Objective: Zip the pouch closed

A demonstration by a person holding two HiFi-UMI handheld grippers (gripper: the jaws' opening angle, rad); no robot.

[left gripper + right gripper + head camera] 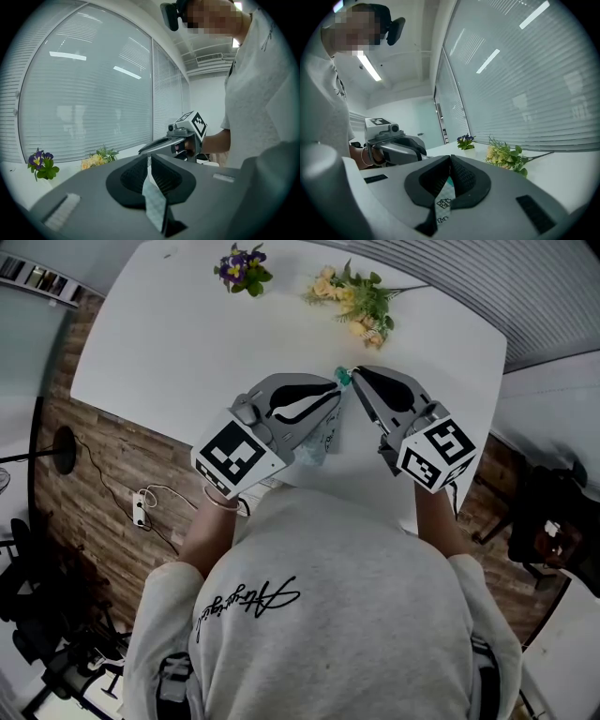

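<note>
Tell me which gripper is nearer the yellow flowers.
Right. The right gripper is just short of the yellow flowers, tip toward them; the left gripper is beside it, slightly farther back and left.

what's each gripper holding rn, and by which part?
Both hold the pouch. The left gripper pinches a clear edge of it; the right gripper pinches a printed edge beside the teal part.

Grey sweatshirt (347, 615), black script; grey left tongs (336, 395), right tongs (359, 376), black-and-white marker cubes (234, 454).
</note>
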